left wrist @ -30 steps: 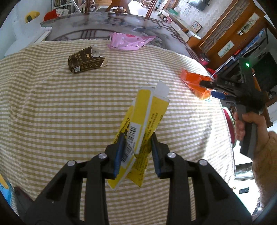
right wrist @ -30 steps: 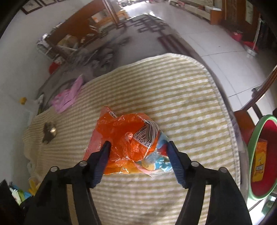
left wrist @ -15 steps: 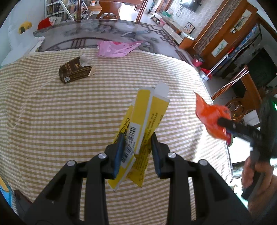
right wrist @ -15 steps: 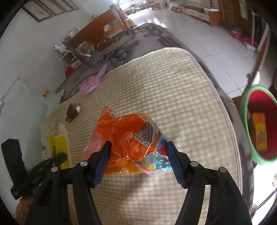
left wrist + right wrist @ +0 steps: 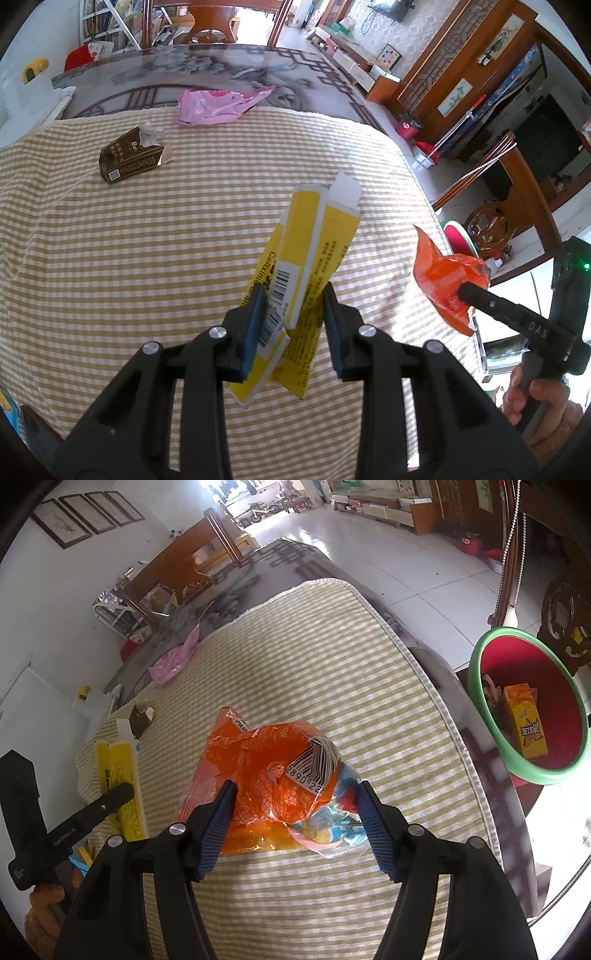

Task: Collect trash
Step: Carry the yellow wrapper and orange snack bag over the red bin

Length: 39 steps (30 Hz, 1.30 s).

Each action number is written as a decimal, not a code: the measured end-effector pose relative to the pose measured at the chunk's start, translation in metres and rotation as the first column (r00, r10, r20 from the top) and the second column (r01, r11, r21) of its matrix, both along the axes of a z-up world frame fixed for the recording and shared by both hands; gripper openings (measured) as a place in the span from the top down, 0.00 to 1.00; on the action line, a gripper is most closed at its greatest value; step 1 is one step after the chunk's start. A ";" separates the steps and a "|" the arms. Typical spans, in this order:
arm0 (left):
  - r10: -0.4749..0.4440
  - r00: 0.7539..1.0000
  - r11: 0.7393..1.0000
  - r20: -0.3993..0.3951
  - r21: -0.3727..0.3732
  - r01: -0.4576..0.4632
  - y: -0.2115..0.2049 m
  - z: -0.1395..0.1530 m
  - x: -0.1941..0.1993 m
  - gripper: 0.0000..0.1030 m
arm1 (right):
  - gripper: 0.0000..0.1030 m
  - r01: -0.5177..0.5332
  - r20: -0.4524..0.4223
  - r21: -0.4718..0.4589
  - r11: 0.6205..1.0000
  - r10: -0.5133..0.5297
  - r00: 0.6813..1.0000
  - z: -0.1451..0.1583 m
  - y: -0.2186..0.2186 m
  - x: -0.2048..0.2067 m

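Note:
My left gripper (image 5: pixel 291 317) is shut on a flattened yellow box (image 5: pixel 306 258) and holds it upright above the checked tablecloth (image 5: pixel 147 258). My right gripper (image 5: pixel 295 812) is shut on a crumpled orange wrapper (image 5: pixel 273 771) and holds it above the cloth; the wrapper also shows in the left wrist view (image 5: pixel 447 280). A red bin with a green rim (image 5: pixel 480 686) stands off the table's right side, with an orange carton (image 5: pixel 524 723) inside. A torn brown carton (image 5: pixel 129 158) and a pink wrapper (image 5: pixel 218 105) lie on the far side of the table.
The table edge (image 5: pixel 443 709) runs between the cloth and the bin. A wooden chair (image 5: pixel 487 221) and a dark cabinet (image 5: pixel 461 74) stand to the right. The left gripper with the yellow box appears at the left of the right wrist view (image 5: pixel 114 760).
My right gripper has lifted the orange wrapper off the cloth and moved back toward the table's right edge; the bin has come into view. My left gripper has drawn back, still holding the yellow box.

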State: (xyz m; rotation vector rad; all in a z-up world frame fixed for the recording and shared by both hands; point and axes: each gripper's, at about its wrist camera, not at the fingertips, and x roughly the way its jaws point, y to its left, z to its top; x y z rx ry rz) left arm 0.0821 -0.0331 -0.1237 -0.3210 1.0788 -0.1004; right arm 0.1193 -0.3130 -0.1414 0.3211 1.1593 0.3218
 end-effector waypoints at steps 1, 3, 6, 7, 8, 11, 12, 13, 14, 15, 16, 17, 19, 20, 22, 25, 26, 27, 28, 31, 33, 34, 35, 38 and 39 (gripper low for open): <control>0.003 1.000 1.000 0.000 0.001 -0.003 0.000 0.000 -0.001 0.71 | 0.37 0.000 -0.001 0.002 1.000 0.000 1.000 -0.001 -0.001 -0.001; 0.008 1.000 1.000 -0.002 0.002 -0.008 0.001 0.000 -0.002 0.71 | 0.37 -0.003 -0.003 0.002 1.000 0.003 1.000 -0.002 -0.001 -0.001; 0.015 1.000 1.000 -0.004 0.005 -0.015 0.001 0.000 -0.003 0.71 | 0.37 -0.006 -0.005 0.004 1.000 0.006 1.000 -0.003 0.000 -0.001; 0.017 1.000 1.000 -0.004 0.005 -0.017 0.002 0.000 -0.004 0.71 | 0.37 -0.007 -0.005 0.004 1.000 0.007 1.000 -0.003 0.001 -0.002; 0.018 1.000 1.000 -0.004 0.006 -0.018 0.002 0.000 -0.004 0.71 | 0.37 -0.008 -0.005 0.005 1.000 0.008 1.000 -0.003 0.001 -0.002; 0.022 1.000 1.000 -0.003 0.009 -0.022 0.003 0.000 -0.005 0.71 | 0.37 -0.007 -0.004 0.005 1.000 0.007 1.000 -0.002 0.001 -0.003; 0.023 1.000 1.000 -0.001 0.011 -0.023 0.003 0.001 -0.005 0.71 | 0.37 -0.006 -0.004 0.005 1.000 0.006 1.000 -0.002 0.001 -0.003; 0.023 1.000 1.000 0.000 0.013 -0.023 0.003 0.001 -0.005 0.71 | 0.37 -0.005 -0.003 0.005 1.000 0.005 1.000 -0.002 0.001 -0.003; 0.023 1.000 1.000 0.001 0.015 -0.023 0.002 0.001 -0.005 0.71 | 0.37 -0.002 -0.003 0.005 1.000 0.002 1.000 -0.002 0.000 -0.003; 0.022 1.000 1.000 0.002 0.018 -0.022 0.002 0.002 -0.004 0.71 | 0.37 0.000 -0.004 0.006 1.000 0.000 1.000 -0.003 0.000 -0.003; 0.020 1.000 1.000 0.003 0.020 -0.020 0.001 0.002 -0.004 0.71 | 0.37 0.002 -0.005 0.006 1.000 -0.002 1.000 -0.003 -0.001 -0.003; 0.019 1.000 1.000 0.003 0.023 -0.019 0.000 0.002 -0.004 0.71 | 0.37 0.005 -0.007 0.006 1.000 -0.005 1.000 -0.003 -0.001 -0.003; 0.015 1.000 1.000 0.002 0.025 -0.015 -0.001 0.002 -0.004 0.71 | 0.37 0.009 -0.010 0.008 1.000 -0.009 1.000 -0.004 -0.004 -0.003; 0.012 1.000 1.000 0.001 0.026 -0.012 -0.002 0.002 -0.003 0.71 | 0.37 0.012 -0.012 0.008 1.000 -0.012 1.000 -0.005 -0.005 -0.003; 0.009 1.000 1.000 -0.001 0.027 -0.009 -0.003 0.001 -0.002 0.71 | 0.37 0.014 -0.014 0.009 1.000 -0.014 1.000 -0.006 -0.007 -0.002; 0.006 1.000 1.000 -0.003 0.028 -0.006 -0.005 0.000 -0.001 0.71 | 0.37 0.018 -0.018 0.011 1.000 -0.018 1.000 -0.007 -0.010 -0.002; 0.006 1.000 1.000 -0.003 0.029 -0.006 -0.006 0.001 0.000 0.71 | 0.37 0.019 -0.018 0.011 1.000 -0.019 1.000 -0.008 -0.011 -0.002; 0.005 1.000 1.000 -0.002 0.030 -0.005 -0.007 0.001 0.000 0.71 | 0.37 0.021 -0.019 0.011 1.000 -0.021 1.000 -0.008 -0.012 -0.002; 0.005 1.000 0.999 0.000 0.032 -0.005 -0.008 0.002 0.001 0.71 | 0.37 0.022 -0.018 0.011 1.000 -0.022 1.000 -0.008 -0.012 -0.001; 0.004 1.000 0.999 0.008 0.033 -0.004 -0.011 0.004 0.003 0.71 | 0.37 0.024 -0.016 0.010 1.000 -0.024 1.000 -0.007 -0.015 0.000; -0.001 1.000 0.999 0.017 0.037 0.001 -0.014 0.007 0.006 0.71 | 0.37 0.025 -0.011 0.008 1.000 -0.025 1.000 -0.005 -0.017 0.002; -0.005 1.000 0.999 0.024 0.042 0.004 -0.017 0.010 0.007 0.71 | 0.37 0.025 -0.008 0.007 1.000 -0.025 1.000 -0.004 -0.019 0.002; -0.008 0.999 0.999 0.032 0.045 0.006 -0.019 0.012 0.008 0.71 | 0.37 0.025 -0.004 0.006 1.000 -0.025 1.000 -0.002 -0.020 0.003; -0.018 0.998 0.998 0.054 0.054 0.015 -0.027 0.019 0.010 0.71 | 0.37 0.025 0.012 0.002 1.000 -0.025 1.000 0.003 -0.024 0.006; -0.025 0.998 0.998 0.063 0.059 0.021 -0.031 0.021 0.012 0.71 | 0.37 0.025 0.017 0.000 1.000 -0.025 1.000 0.004 -0.026 0.007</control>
